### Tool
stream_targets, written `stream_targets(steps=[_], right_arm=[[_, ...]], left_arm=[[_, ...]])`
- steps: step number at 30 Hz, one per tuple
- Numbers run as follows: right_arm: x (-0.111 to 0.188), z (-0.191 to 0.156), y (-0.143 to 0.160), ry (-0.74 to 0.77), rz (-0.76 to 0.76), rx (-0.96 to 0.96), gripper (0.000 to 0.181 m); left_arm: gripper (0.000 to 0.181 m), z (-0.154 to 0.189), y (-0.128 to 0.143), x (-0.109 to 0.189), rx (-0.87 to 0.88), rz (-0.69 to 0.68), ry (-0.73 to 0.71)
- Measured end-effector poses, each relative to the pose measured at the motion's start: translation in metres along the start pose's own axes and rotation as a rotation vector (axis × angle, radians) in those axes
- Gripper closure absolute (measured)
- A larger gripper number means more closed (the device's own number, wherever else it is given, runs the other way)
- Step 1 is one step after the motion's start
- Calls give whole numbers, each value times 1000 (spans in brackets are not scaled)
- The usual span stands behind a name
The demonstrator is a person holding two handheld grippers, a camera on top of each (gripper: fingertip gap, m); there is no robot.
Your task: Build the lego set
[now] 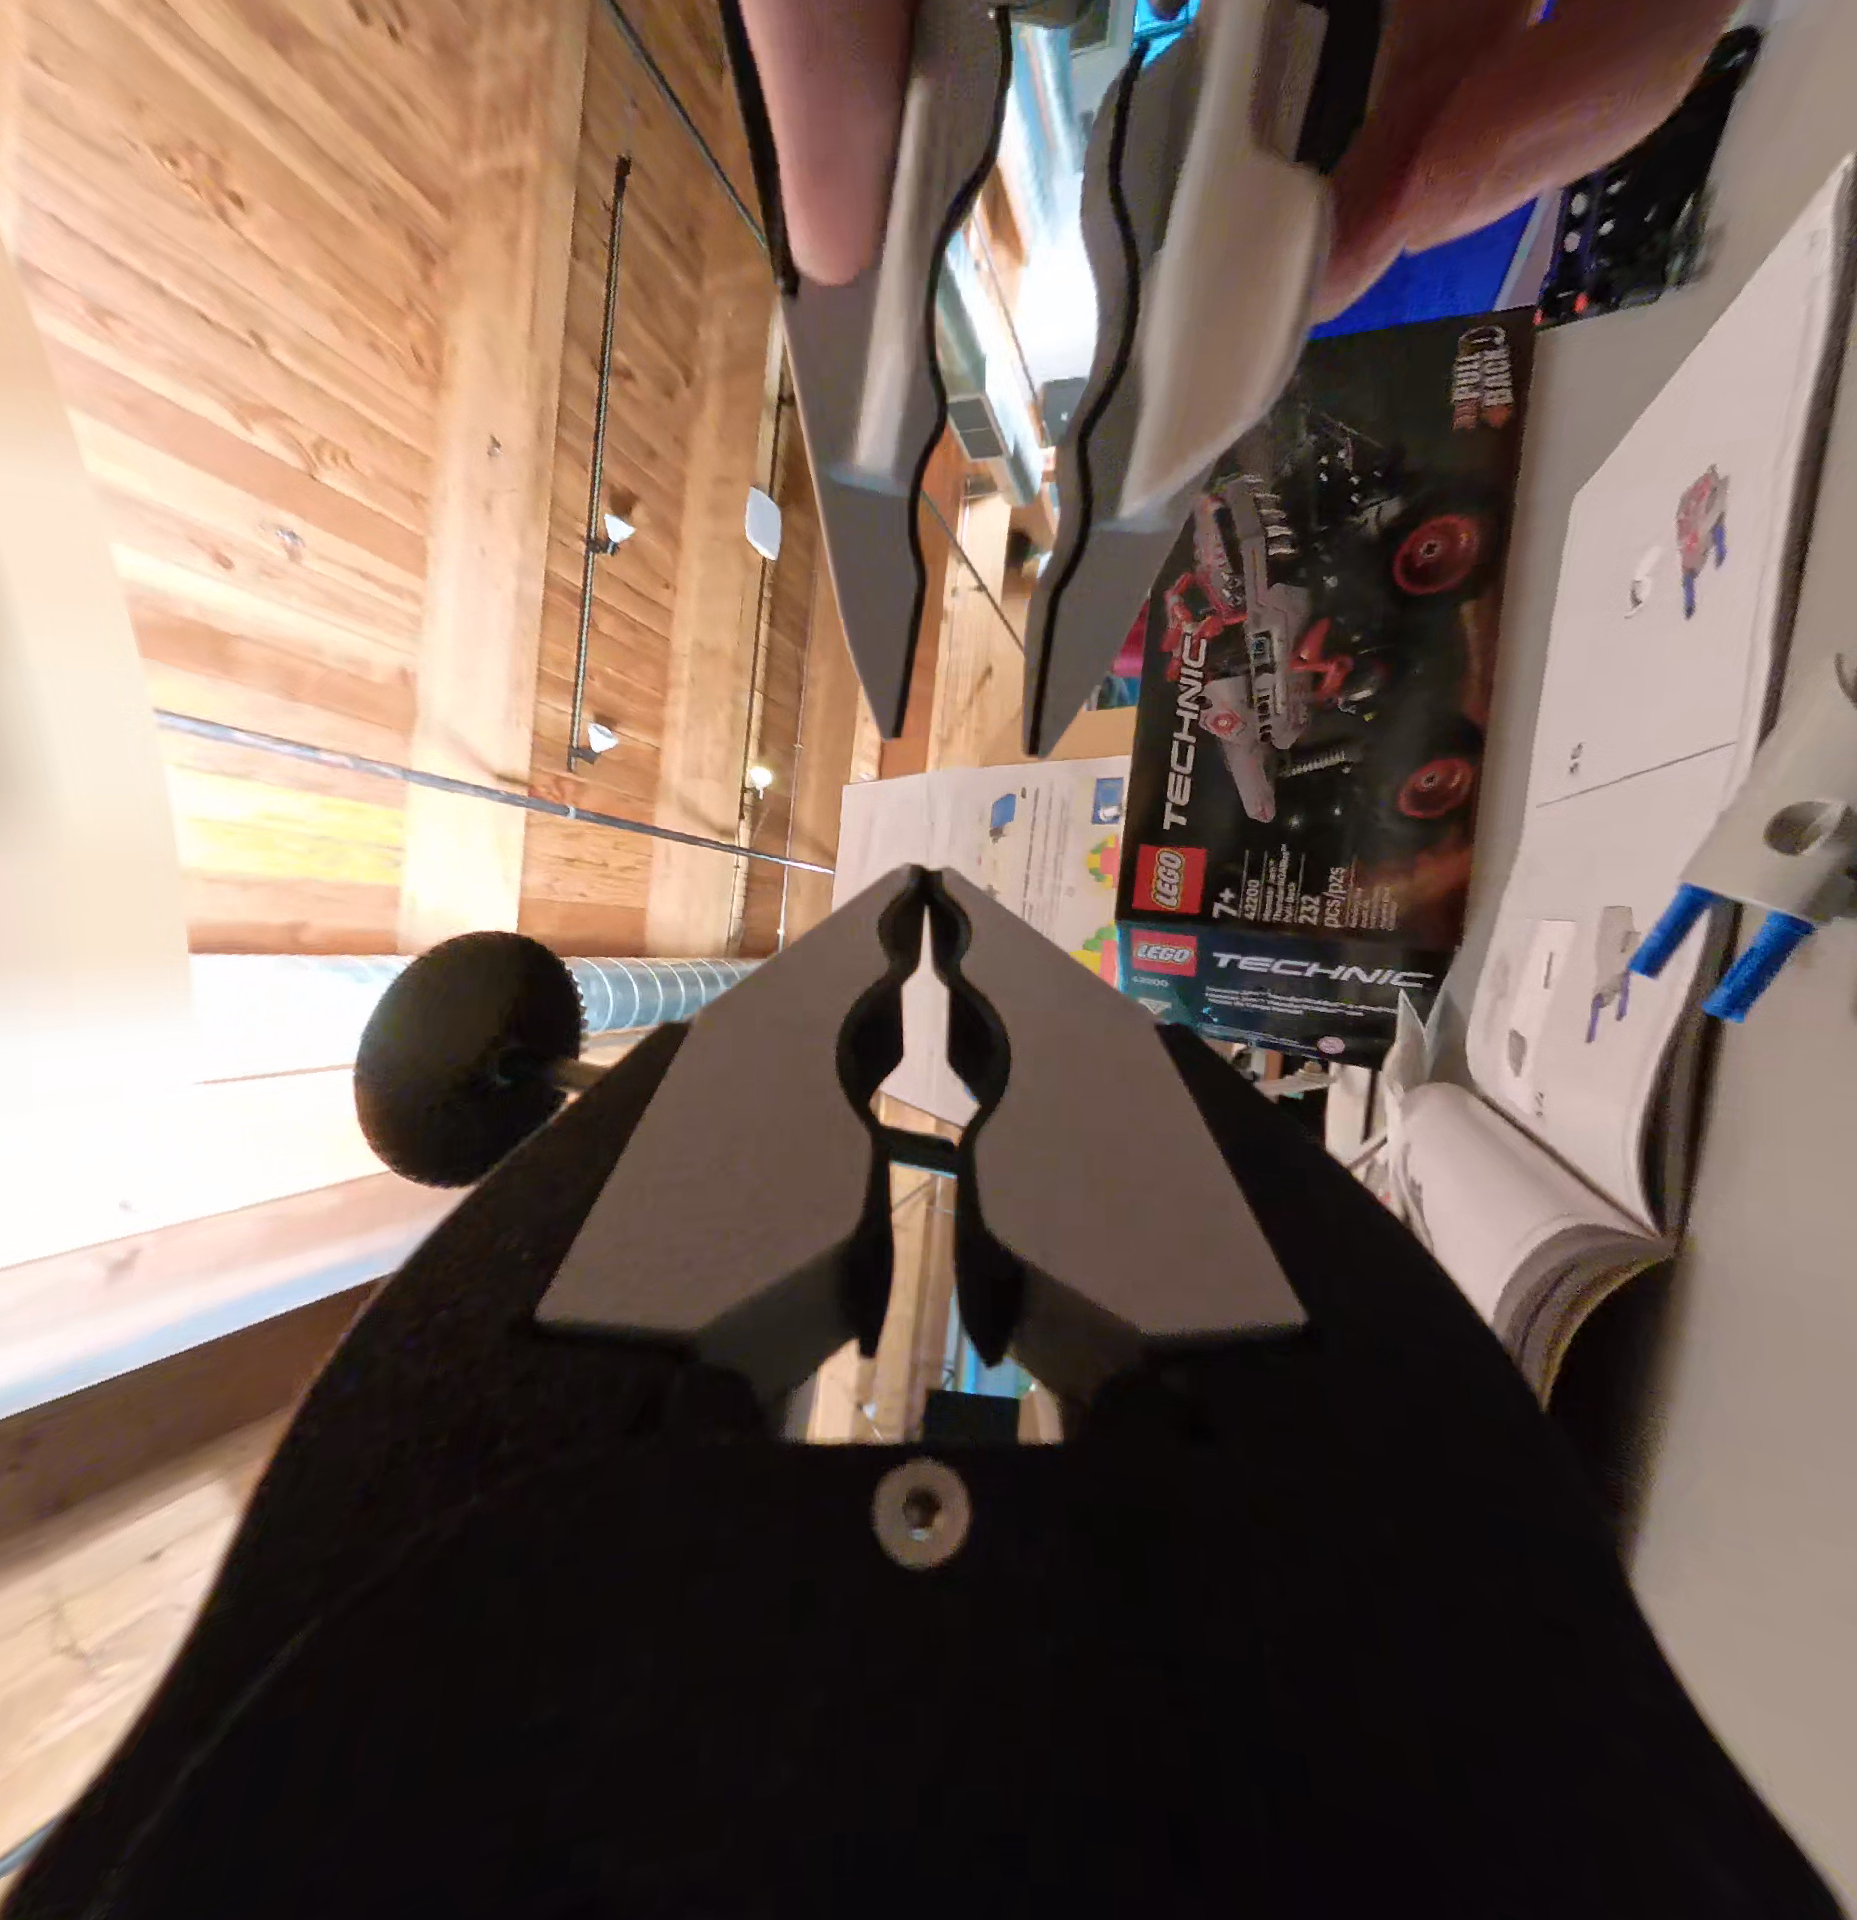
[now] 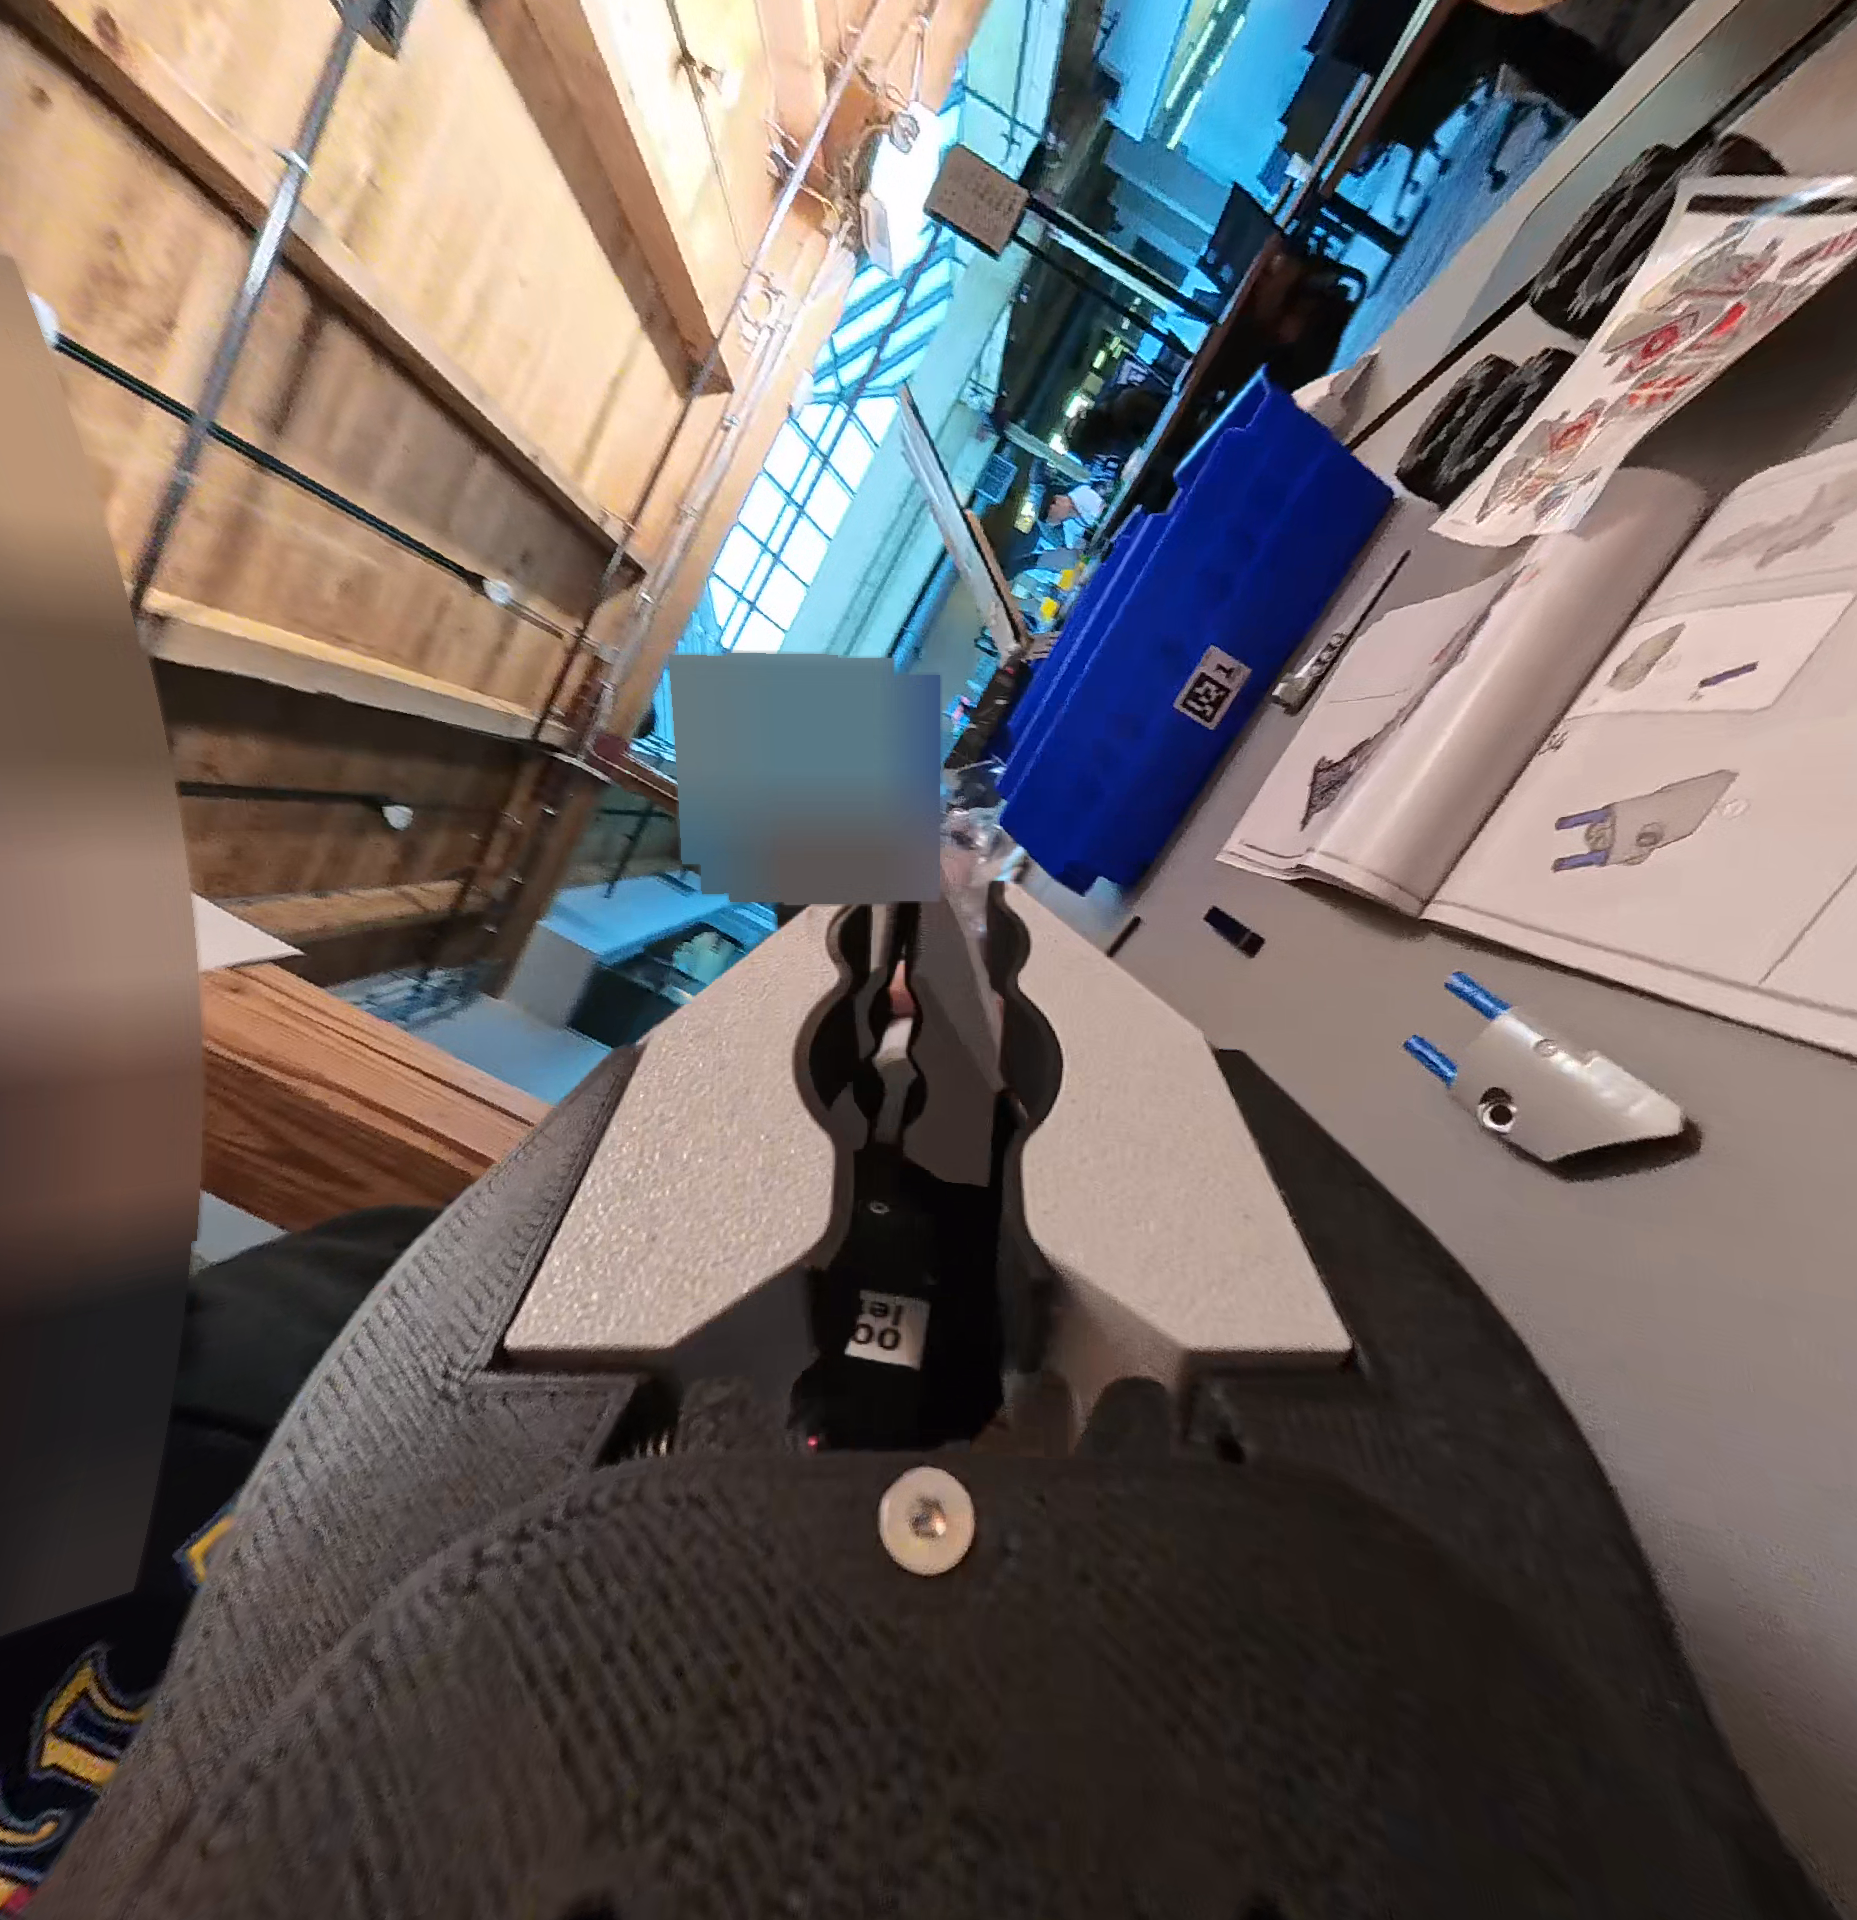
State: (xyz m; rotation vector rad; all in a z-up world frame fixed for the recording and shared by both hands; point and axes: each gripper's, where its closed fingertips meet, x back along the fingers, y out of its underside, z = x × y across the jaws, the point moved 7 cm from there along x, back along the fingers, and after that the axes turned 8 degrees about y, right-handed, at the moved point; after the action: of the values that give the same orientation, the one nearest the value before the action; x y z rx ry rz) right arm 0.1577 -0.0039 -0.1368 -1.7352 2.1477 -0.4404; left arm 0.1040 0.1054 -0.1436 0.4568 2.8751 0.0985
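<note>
The left gripper [image 1: 919,883] has its jaws pinched closed on one thin black axle [image 1: 916,1146]. The axle carries one black wheel [image 1: 467,1060] at 9 o'clock, apparently raised for fitting. At 12 o'clock the right gripper [image 1: 960,727] points back at it, slightly parted and empty, likely ready to assist. At 3 o'clock, one grey lego piece [image 1: 1776,831] with two blue pins [image 1: 1672,940] lies on the open instruction booklet [image 1: 1630,727], with one lego box [image 1: 1319,675] beyond.

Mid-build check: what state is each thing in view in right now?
left tool: shut on black wheel-and-axle
right tool: open, empty
grey piece: lying on table, two blue pins fitted
instruction booklet: open, flat
black tyres: loose, unmounted
</note>
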Motion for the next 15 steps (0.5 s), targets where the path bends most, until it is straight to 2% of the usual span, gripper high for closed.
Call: stream_targets(steps=[7,15], right_arm=[[2,4,2,-45,18,-70,178],[4,6,-1,-20,37,-46,176]], left_arm=[[181,2,-6,-5,-22,4,17],[181,7,-8,-7,-34,2,38]])
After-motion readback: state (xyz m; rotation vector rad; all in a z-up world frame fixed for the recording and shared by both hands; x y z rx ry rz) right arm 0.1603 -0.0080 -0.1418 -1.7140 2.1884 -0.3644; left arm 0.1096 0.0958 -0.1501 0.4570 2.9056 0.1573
